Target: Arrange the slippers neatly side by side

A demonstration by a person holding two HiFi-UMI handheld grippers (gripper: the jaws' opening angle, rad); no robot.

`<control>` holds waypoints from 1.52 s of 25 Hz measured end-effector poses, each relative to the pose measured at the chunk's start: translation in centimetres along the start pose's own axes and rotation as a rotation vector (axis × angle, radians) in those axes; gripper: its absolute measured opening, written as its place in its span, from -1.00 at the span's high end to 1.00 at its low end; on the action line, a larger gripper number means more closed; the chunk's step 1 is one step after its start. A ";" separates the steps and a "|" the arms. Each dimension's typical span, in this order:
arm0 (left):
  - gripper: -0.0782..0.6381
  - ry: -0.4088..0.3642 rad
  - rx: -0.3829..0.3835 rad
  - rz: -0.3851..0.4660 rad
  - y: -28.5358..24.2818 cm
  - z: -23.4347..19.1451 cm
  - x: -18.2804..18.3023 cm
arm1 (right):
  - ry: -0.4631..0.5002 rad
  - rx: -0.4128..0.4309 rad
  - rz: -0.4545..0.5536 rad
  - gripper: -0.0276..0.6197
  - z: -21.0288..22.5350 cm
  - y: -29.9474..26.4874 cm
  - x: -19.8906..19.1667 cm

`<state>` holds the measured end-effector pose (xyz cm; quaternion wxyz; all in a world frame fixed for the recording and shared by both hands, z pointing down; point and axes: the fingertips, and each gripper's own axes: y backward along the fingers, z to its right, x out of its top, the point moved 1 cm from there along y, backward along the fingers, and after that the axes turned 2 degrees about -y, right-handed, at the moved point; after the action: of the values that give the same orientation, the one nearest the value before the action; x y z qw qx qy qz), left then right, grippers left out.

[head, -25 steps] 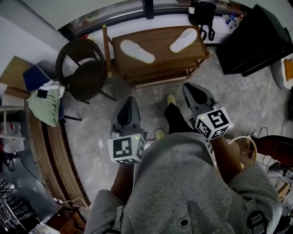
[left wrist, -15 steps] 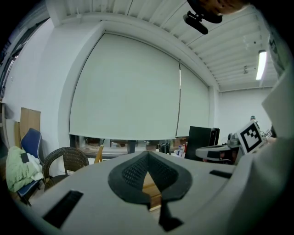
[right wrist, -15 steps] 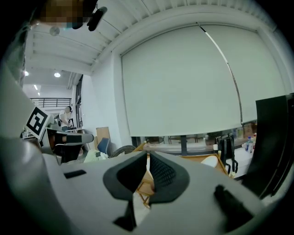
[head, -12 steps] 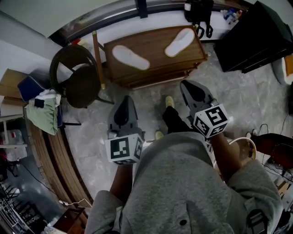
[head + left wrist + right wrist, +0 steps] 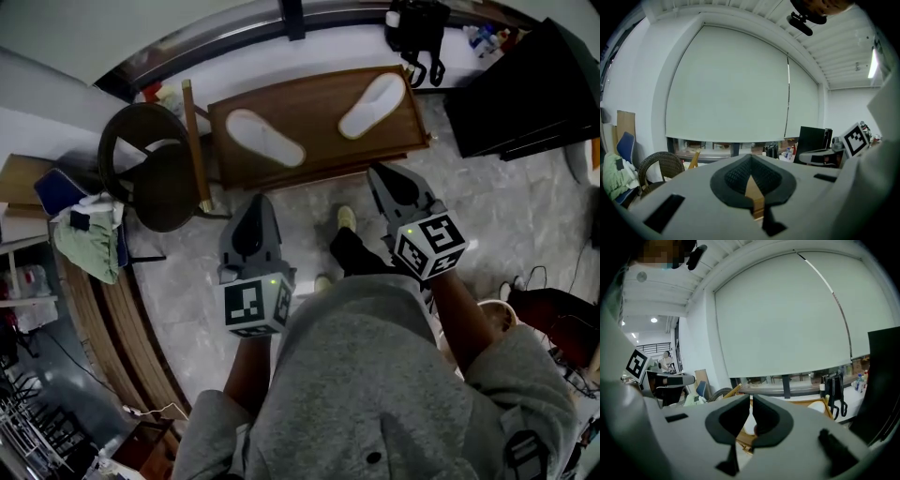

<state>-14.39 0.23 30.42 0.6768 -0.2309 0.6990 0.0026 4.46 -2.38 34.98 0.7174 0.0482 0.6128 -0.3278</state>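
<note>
Two white slippers lie apart on a low wooden table. The left slipper is angled one way and the right slipper the other. My left gripper is shut and empty, with its tip just short of the table's front edge below the left slipper. My right gripper is also shut and empty, at the table's front right edge. In the left gripper view the jaws meet, with only wood showing behind them. In the right gripper view the jaws nearly touch, and the right slipper shows beyond them.
A dark wicker chair stands left of the table, with a wooden bar leaning between them. A black cabinet stands at the right and a black bag behind the table. Cloth lies piled at far left. My feet stand before the table.
Both grippers have moved forward toward the table together, so its front edge now lies just past their tips. Both stayed shut. The slippers have not moved.
</note>
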 end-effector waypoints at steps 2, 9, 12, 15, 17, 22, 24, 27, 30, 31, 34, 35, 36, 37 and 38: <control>0.74 -0.003 0.004 -0.006 -1.3 0.1 0.2 | -0.009 0.010 0.004 0.81 1.1 -1.1 0.8; 0.74 -0.014 0.010 -0.026 -5.1 1.4 1.2 | -0.014 0.026 -0.019 0.81 4.6 -2.8 1.3; 0.74 -0.003 0.025 -0.036 -6.6 1.6 1.3 | -0.016 0.030 -0.027 0.81 6.1 -3.7 1.6; 0.74 -0.004 0.032 -0.030 -8.0 2.2 1.9 | -0.022 0.039 -0.031 0.81 7.4 -4.4 1.8; 0.74 -0.016 0.036 -0.026 -8.9 2.5 2.3 | -0.024 0.045 -0.034 0.81 8.2 -4.8 1.9; 0.74 -0.030 0.059 -0.024 -10.6 2.9 3.0 | -0.033 0.063 -0.032 0.81 10.1 -5.9 2.4; 0.74 -0.029 0.071 -0.020 -11.3 2.9 3.3 | -0.038 0.067 -0.030 0.81 11.0 -6.7 2.5; 0.74 -0.031 0.086 -0.021 -12.0 3.0 3.3 | -0.054 0.067 -0.033 0.81 12.3 -7.8 2.4; 0.74 -0.037 0.098 -0.026 -12.2 3.3 3.2 | -0.070 0.057 -0.053 0.81 13.3 -8.3 1.8; 0.74 -0.035 0.103 -0.027 -12.1 3.2 3.2 | -0.075 0.051 -0.063 0.81 13.5 -8.5 1.5; 0.74 -0.030 0.118 -0.042 -12.2 2.6 3.1 | -0.087 0.026 -0.099 0.81 14.3 -9.4 0.6; 0.74 -0.033 0.120 -0.047 -12.4 2.4 3.0 | -0.091 0.011 -0.116 0.81 14.7 -9.8 0.1; 0.74 -0.035 0.121 -0.052 -12.5 2.3 2.8 | -0.095 -0.006 -0.138 0.81 15.2 -10.1 -0.6; 0.74 -0.035 0.120 -0.057 -12.6 2.2 2.6 | -0.098 -0.027 -0.160 0.81 15.7 -10.4 -1.4; 0.74 -0.032 0.120 -0.062 -12.7 2.1 2.3 | -0.099 -0.049 -0.179 0.81 16.3 -10.6 -2.2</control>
<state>-8.25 -11.18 31.99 0.7001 -0.2114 0.6796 -0.0565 12.55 -17.43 44.53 0.7157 -0.0405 0.5863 -0.3774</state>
